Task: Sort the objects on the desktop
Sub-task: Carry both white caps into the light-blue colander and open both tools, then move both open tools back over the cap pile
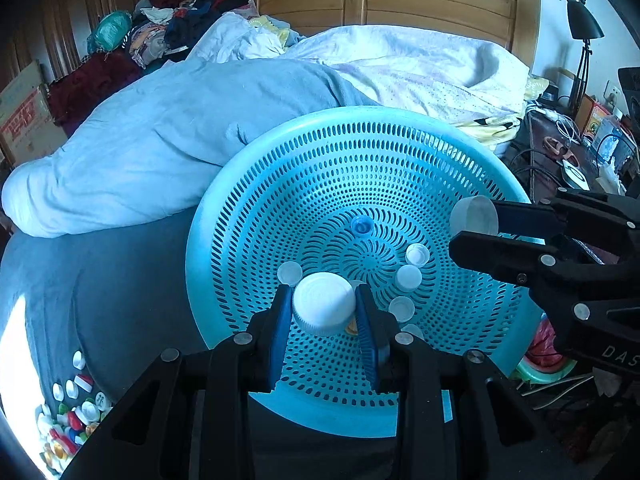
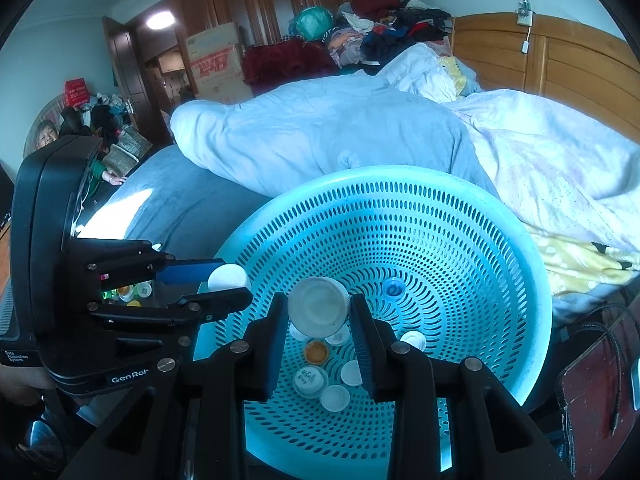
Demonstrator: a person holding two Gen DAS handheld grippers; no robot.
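Note:
A round turquoise perforated basket (image 1: 280, 148) (image 2: 528, 280) lies on the bed, holding several loose caps, mostly white, plus a blue cap (image 1: 362, 226) (image 2: 393, 289) and an orange one (image 2: 317, 351). My left gripper (image 1: 323, 308) (image 2: 230, 282) is shut on a white ribbed cap (image 1: 324, 306) (image 2: 228, 277) above the basket's near-left side. My right gripper (image 2: 319, 312) (image 1: 474, 224) is shut on a larger white lid (image 2: 318, 306) (image 1: 474, 216), its hollow side toward the camera, above the basket's right part.
A heap of mixed coloured caps (image 1: 72, 412) lies on the grey sheet left of the basket. Rumpled pale quilts (image 1: 160, 152) fill the bed behind it. A cluttered nightstand with a black lamp (image 1: 582, 28) stands at the right. A person sits by the doorway at far left.

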